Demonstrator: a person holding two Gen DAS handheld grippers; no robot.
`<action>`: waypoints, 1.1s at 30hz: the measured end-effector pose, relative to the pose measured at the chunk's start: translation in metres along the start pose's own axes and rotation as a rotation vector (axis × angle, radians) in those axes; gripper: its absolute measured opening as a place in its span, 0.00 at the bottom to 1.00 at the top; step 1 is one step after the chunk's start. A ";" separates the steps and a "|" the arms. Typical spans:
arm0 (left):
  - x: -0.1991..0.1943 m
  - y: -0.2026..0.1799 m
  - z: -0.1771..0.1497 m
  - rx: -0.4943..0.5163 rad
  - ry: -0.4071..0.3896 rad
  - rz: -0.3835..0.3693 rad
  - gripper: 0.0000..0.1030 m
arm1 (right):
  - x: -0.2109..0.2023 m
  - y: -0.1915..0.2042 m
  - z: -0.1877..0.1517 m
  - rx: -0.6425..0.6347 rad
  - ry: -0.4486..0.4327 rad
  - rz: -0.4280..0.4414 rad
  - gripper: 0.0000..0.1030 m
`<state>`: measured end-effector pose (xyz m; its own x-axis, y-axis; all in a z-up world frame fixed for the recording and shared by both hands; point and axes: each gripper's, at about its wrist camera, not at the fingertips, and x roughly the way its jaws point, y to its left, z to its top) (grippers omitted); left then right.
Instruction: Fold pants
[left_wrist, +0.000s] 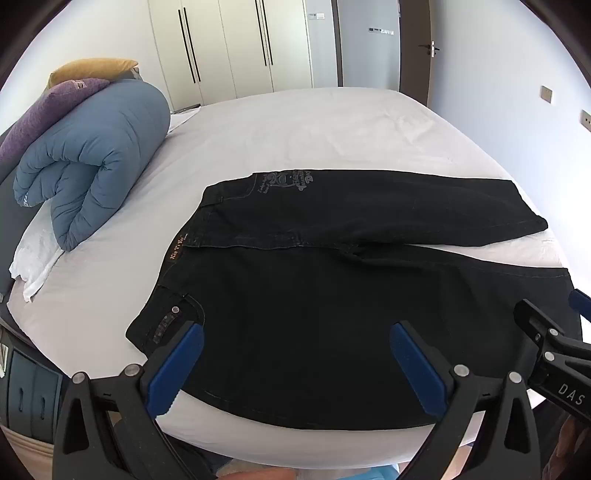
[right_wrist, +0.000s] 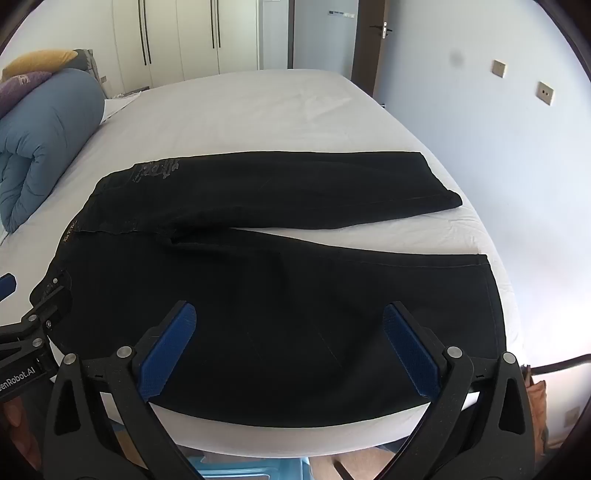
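Black pants (left_wrist: 314, 295) lie flat on the white bed (left_wrist: 295, 125), waist to the left, two legs spread to the right. My left gripper (left_wrist: 295, 332) is open, hovering over the near leg by the waistband corner. My right gripper (right_wrist: 290, 314) is open over the near leg (right_wrist: 295, 314), toward its hem (right_wrist: 491, 295). The far leg (right_wrist: 295, 188) lies beyond. Each gripper shows at the edge of the other's view: the right one (left_wrist: 546, 332), the left one (right_wrist: 37, 314).
A rolled blue duvet (left_wrist: 92, 162) with purple and yellow pillows (left_wrist: 55, 99) sits at the bed's left end. White wardrobes (left_wrist: 240, 44) stand behind, a door and wall (right_wrist: 480, 129) to the right. The bed's near edge (right_wrist: 295, 435) is just below the grippers.
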<state>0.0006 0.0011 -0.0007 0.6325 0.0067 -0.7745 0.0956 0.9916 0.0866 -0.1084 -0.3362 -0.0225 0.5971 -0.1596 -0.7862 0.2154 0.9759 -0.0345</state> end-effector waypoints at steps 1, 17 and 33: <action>0.000 0.001 0.000 -0.002 0.002 0.001 1.00 | 0.000 0.000 0.000 0.000 -0.001 0.001 1.00; 0.000 0.002 -0.004 0.007 0.001 0.003 1.00 | 0.004 0.002 -0.003 0.005 0.007 0.004 1.00; 0.001 0.003 -0.007 0.005 0.005 0.001 1.00 | 0.007 0.007 -0.007 -0.001 0.008 0.006 1.00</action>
<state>-0.0039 0.0049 -0.0051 0.6286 0.0079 -0.7777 0.0988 0.9910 0.0899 -0.1085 -0.3295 -0.0327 0.5919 -0.1529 -0.7914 0.2111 0.9770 -0.0309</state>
